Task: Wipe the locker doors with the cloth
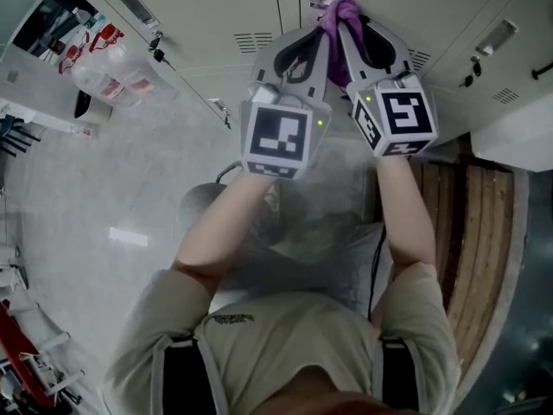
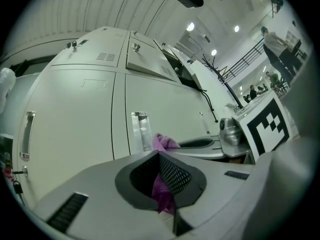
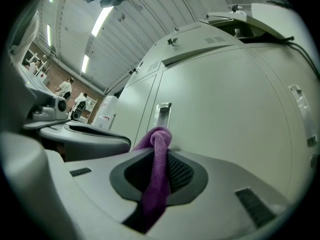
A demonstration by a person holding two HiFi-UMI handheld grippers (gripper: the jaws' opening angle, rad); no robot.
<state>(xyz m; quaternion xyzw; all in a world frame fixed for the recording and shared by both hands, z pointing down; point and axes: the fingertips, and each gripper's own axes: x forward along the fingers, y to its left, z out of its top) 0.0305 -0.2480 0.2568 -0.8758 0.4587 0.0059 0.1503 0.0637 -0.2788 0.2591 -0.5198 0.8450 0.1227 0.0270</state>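
At the bank of pale grey metal locker doors (image 1: 216, 11), I held both grippers up side by side, their tips close together. My left gripper (image 1: 318, 37) was clamped tight on one fold of the purple terry cloth (image 1: 343, 14). My right gripper (image 1: 352, 35) was closed on another fold, the cloth running like a twisted rope through its jaws and bulging out in a knob at the tips. That knob sat at the door just beside a narrow recessed metal handle (image 3: 163, 115); whether it pressed on the panel I could not tell. The trouble I foresaw: bunched so small, the cloth would cover little of the door, and the hard jaw tips might scrape the paint on either side of it. A stroke across the handle could snag the cloth and drag it out of one gripper.
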